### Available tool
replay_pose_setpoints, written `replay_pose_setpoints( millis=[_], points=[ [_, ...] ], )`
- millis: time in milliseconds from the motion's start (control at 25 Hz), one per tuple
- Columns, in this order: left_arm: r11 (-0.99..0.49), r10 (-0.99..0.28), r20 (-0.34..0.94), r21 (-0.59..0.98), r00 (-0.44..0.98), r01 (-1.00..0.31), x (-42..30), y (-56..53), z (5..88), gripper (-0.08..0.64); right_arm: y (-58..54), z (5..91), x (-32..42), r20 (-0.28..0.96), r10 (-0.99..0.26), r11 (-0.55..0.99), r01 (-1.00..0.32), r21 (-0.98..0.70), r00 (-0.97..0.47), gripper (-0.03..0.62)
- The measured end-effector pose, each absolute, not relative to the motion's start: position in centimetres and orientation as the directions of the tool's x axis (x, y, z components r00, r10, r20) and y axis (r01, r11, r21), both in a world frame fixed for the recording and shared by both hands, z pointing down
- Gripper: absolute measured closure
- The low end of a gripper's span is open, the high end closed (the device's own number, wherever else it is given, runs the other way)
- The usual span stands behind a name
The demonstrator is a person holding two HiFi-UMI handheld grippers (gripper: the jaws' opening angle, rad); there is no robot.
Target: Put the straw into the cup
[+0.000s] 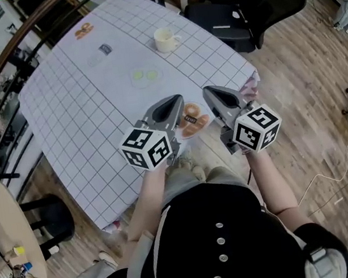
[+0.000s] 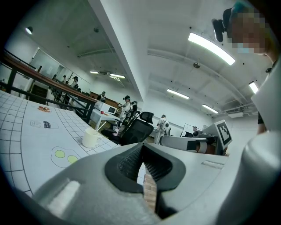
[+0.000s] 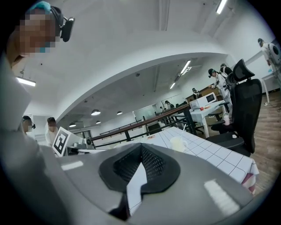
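A cream cup with a handle stands on the far part of the white grid tablecloth. In the left gripper view the cup has a thin straw sticking up out of it, leaning right. The right gripper view shows the cup small and far off. My left gripper and right gripper hover side by side over the table's near edge, well short of the cup. Both point toward it, roughly level. Each has its jaws shut, the left gripper and the right gripper holding nothing.
Two green circles are printed on the cloth between me and the cup. A round orange-brown picture lies under the grippers. Smaller prints sit at the far left. Black office chairs stand beyond the table's right side.
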State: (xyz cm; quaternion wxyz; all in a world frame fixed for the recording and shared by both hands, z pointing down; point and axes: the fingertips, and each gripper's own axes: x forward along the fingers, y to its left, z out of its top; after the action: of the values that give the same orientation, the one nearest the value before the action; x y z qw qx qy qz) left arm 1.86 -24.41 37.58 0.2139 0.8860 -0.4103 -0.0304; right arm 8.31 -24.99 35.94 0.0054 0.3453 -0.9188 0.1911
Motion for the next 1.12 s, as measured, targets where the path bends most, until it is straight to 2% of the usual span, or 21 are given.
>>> replay_pose_setpoints(
  millis=[200,520,1120],
  points=[
    [-0.568,-0.733,0.136,0.416,0.666,-0.710,2.5,-23.8,38.6,0.560,-23.8,36.0,8.0,0.156,-0.617,0.704,-0.630,-0.328,-0.771,0.594],
    [-0.600,-0.698,0.161,0.402,0.698,-0.692,4.0,-23.4,38.9,0.560,-22.7,37.8,8.1,0.174,-0.622,0.659,-0.630,-0.410,-0.763,0.594],
    [-0.598,-0.696,0.180,0.391,0.696,-0.699,3.9,-22.1,39.5,0.560,-22.3,38.2,7.2,0.185,-0.606,0.679,-0.624,-0.387,-0.774,0.594]
  ],
)
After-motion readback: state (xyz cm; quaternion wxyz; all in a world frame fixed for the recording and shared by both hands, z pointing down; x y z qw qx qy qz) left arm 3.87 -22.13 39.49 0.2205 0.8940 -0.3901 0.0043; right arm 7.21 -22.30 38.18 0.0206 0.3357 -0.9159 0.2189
